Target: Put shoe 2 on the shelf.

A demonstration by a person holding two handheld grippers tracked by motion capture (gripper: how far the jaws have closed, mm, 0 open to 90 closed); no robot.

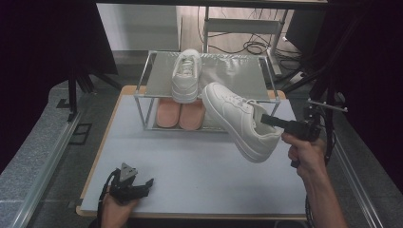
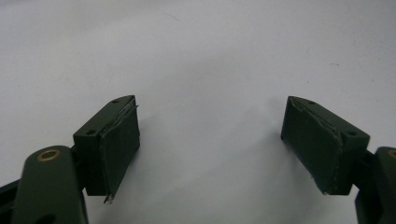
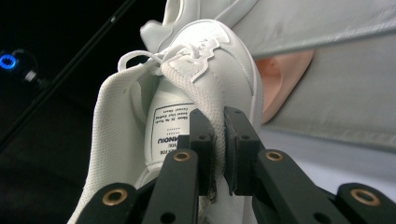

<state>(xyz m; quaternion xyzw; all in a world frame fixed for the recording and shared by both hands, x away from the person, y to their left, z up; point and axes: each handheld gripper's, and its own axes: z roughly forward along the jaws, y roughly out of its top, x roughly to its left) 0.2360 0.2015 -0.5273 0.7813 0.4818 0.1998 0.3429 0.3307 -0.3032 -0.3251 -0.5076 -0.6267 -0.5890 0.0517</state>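
Up above the table, the right gripper is holding a white low-top sneaker in the air, just in front of the shoe rack. Its jaws are pinching the padded collar at the heel, one jaw inside the shoe and one outside. The sneaker is tilting, toe pointing up toward the rack's top shelf, its thick white sole facing the table. In the right gripper view, a printed label inside the tongue is showing, its small text hard to read. A second white sneaker is sitting on the top shelf, and a pair of pink slippers on the lower one, their far ends hidden under the shelf. The left gripper is resting low at the table's near edge, jaws spread wide over bare surface
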